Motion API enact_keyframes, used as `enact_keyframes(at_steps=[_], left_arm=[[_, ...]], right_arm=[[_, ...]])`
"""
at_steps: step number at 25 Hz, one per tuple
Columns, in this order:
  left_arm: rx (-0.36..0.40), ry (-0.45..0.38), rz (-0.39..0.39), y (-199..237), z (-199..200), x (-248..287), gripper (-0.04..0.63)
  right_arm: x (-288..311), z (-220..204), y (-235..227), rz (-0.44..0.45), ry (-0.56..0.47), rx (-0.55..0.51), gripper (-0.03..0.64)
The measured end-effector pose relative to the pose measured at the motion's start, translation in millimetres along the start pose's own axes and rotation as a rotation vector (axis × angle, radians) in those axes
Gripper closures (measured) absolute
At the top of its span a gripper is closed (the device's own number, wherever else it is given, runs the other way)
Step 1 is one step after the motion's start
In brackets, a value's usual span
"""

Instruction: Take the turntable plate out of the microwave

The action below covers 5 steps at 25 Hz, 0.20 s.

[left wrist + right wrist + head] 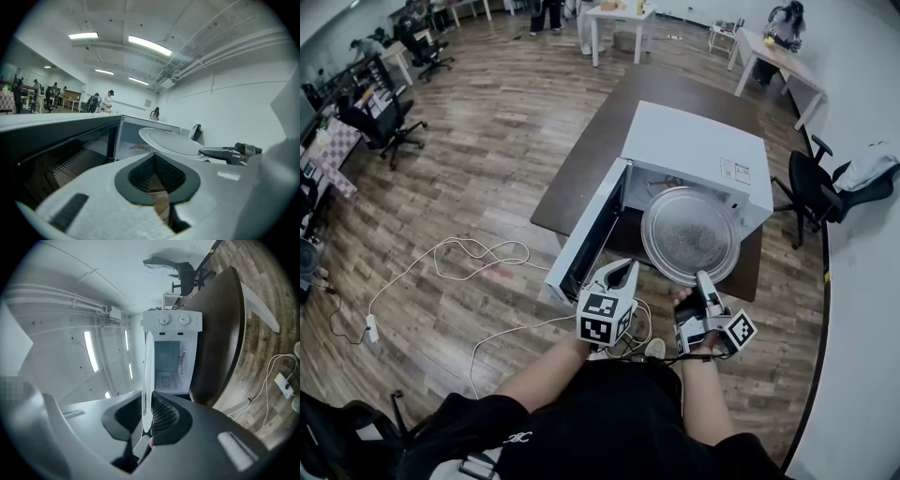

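Observation:
The white microwave [694, 141] stands on a dark table [591, 159] with its door [586, 246] swung open to the left. The round glass turntable plate [690, 234] hangs in front of the opening, outside the cavity. My right gripper [701, 278] is shut on the plate's near rim. In the right gripper view the plate [147, 380] runs edge-on between the pads of that gripper [146, 401], with the empty cavity [168, 366] behind. My left gripper [623, 270] is beside the door's lower edge, shut and empty [153, 157]. Its view shows the plate [171, 142] and the right gripper [225, 153].
A black office chair [811, 187] stands right of the table. White cables [478, 253] and a power strip [371, 328] lie on the wood floor to the left. Desks, chairs and people are at the far end of the room.

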<state>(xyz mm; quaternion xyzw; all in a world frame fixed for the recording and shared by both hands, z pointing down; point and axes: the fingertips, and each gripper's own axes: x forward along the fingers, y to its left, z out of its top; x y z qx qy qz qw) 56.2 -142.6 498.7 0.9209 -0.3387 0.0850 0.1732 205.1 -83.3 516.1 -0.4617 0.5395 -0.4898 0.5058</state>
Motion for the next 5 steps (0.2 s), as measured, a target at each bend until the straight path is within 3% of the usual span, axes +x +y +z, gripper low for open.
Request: enact_keyframes(at_steps=[5], left_arm=[[0.005,-0.001,0.0,-5.6,-1.0,-2.3,0.588]], right_arm=[[-3.1,-0.5,-0.1,0.009,0.002,0.011,0.571]])
